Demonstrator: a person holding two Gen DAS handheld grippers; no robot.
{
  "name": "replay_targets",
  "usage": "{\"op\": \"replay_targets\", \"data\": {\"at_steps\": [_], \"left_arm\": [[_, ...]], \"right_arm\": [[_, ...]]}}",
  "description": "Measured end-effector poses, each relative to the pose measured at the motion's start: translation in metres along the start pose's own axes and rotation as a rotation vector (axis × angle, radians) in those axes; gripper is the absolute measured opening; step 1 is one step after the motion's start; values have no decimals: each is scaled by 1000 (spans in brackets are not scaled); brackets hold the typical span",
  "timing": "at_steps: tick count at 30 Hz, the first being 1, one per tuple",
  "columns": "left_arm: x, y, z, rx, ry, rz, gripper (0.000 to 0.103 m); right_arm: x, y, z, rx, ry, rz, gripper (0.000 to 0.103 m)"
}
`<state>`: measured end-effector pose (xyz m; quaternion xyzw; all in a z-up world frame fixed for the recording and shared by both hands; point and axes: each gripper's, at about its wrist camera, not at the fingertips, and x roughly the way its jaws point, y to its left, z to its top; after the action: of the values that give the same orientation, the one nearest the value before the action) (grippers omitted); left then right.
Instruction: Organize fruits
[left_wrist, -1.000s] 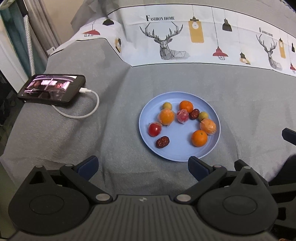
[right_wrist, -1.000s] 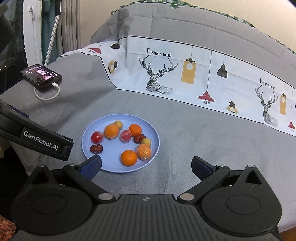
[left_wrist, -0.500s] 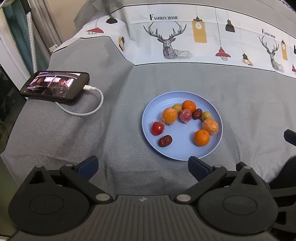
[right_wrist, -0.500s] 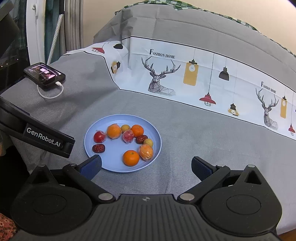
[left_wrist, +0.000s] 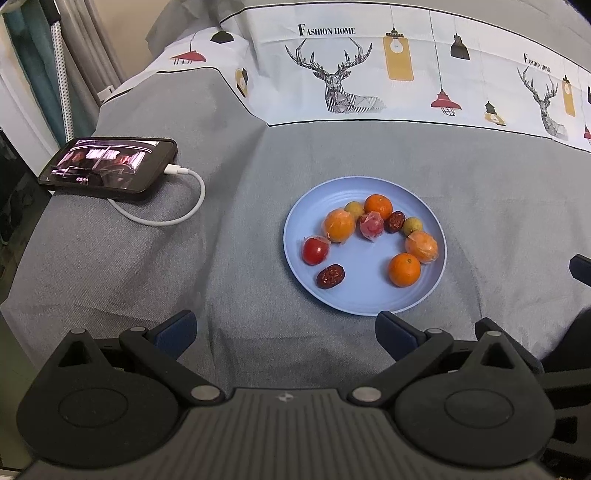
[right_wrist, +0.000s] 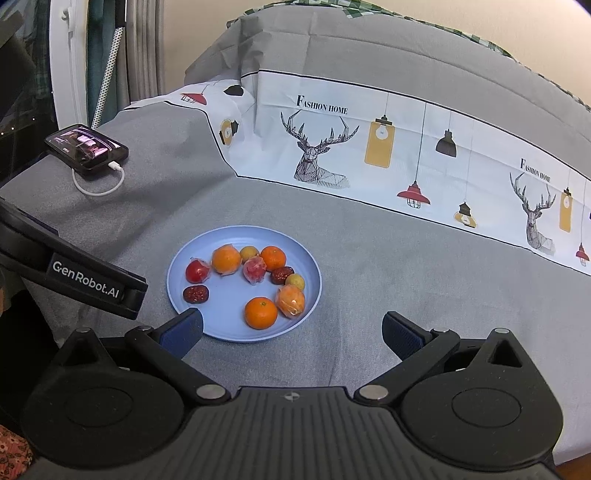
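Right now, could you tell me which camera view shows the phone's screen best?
The left wrist view shows the phone best: it lies large near the left edge, its lit screen and the plugged-in white cable plain. In the right wrist view the phone sits far off at the upper left, small, its screen hard to make out.

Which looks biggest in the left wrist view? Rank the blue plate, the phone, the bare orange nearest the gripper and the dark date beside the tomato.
1. blue plate
2. phone, though it lies farther off near the fisheye edge, so its true size is unsure
3. bare orange
4. dark date
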<state>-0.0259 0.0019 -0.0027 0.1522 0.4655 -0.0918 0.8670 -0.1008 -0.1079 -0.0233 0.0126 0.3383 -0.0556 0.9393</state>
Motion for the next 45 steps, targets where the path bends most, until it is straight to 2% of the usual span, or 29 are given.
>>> {"op": "replay_targets", "data": {"at_steps": [45], "left_arm": [[5,-1,-2,19,34,12,103]], "right_arm": [[1,0,-1,7,2,4,102]]}}
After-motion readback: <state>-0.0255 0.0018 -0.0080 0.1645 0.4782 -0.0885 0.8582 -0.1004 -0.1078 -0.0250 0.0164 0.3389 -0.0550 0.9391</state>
